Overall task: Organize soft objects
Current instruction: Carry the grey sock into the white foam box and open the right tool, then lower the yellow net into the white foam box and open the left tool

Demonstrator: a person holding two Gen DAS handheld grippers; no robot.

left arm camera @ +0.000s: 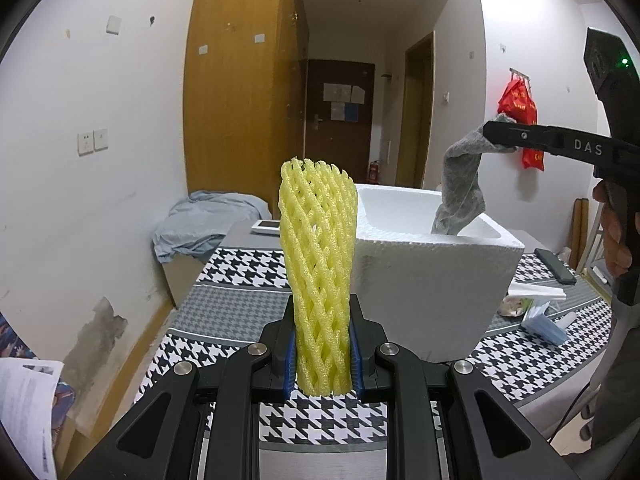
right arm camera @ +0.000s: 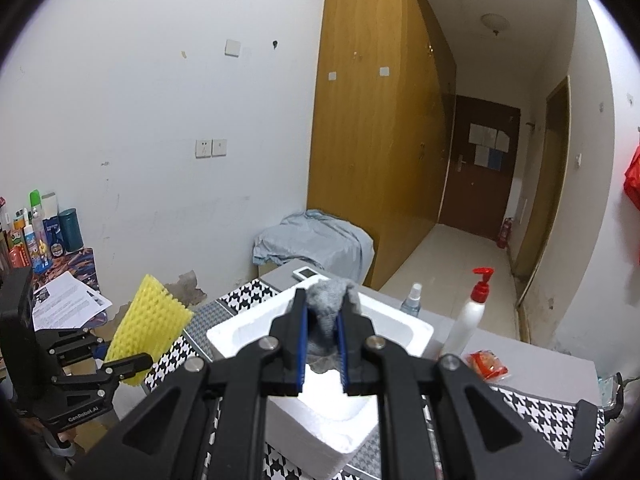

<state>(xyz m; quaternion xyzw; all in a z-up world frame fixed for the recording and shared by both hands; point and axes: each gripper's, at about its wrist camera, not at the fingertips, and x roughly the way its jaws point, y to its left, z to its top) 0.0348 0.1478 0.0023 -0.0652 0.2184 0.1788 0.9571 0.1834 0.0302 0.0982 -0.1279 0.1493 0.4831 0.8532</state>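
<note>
Your left gripper [left arm camera: 323, 354] has its fingers closed on the lower end of a yellow foam net sleeve [left arm camera: 318, 264], which stands upright between the blue pads [left arm camera: 291, 364] and rises well above them, just beside the near wall of the white foam box [left arm camera: 424, 284] on the houndstooth-covered surface [left arm camera: 248, 264]. Your right gripper [right arm camera: 323, 338] has its fingers closed on a grey sock [right arm camera: 326, 308]; in the left wrist view the sock [left arm camera: 460, 192] hangs from the finger tips with its lower end dipping inside the box, whether it touches the bottom cannot be told. Judgement on handling: both items are very light and soft. The sleeve is an open lattice that flattens under pressure and springs back, so the pinch near 1 end looks sound, but the free length may sway or catch on the box rim. The sock is limp and drapes; held at 1 end it will fall straight and bunch on release, and its knit could cling to the pads. The box itself looks light and may shift if nudged by either gripper. Judged stage: the sock is over its container and close to being dropped in; the sleeve is not yet in the box. Also on the surface, well apart from the work: a white pump bottle with red top [right arm camera: 472, 316], a small spray bottle [right arm camera: 412, 300] and a red packet [right arm camera: 488, 364]
</note>
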